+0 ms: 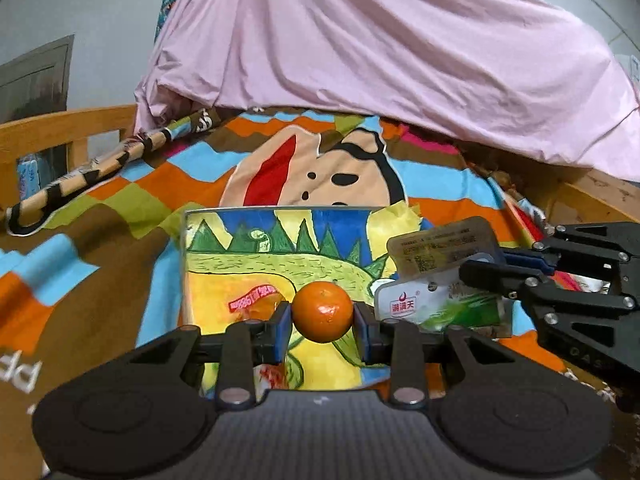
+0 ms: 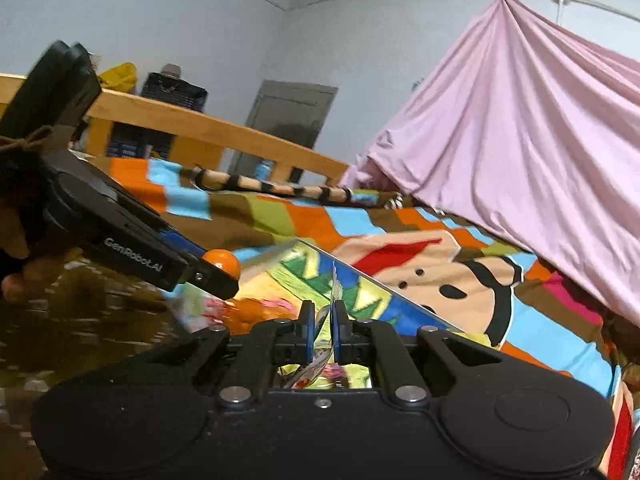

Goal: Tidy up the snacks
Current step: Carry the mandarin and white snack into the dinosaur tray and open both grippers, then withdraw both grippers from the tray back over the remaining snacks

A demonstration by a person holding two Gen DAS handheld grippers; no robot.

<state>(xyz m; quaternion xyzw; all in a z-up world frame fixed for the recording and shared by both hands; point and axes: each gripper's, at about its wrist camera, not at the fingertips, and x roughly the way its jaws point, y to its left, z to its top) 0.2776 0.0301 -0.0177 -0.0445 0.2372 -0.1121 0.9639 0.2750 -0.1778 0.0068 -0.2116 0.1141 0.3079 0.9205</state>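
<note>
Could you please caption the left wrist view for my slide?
Left gripper holds a small orange above a colourful tray; right gripper grips snack packets.

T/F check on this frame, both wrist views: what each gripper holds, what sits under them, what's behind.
1. The left gripper holds a small orange between its fingers. True.
2. The right gripper is open and holds nothing. False: it is shut on a thin snack packet.
3. A box painted with green trees lies under the orange. True.
4. A green sheet hangs behind the bed. False: the draped sheet is pink.
5. The orange lies on the patterned blanket. False: it is held above the box.
</note>
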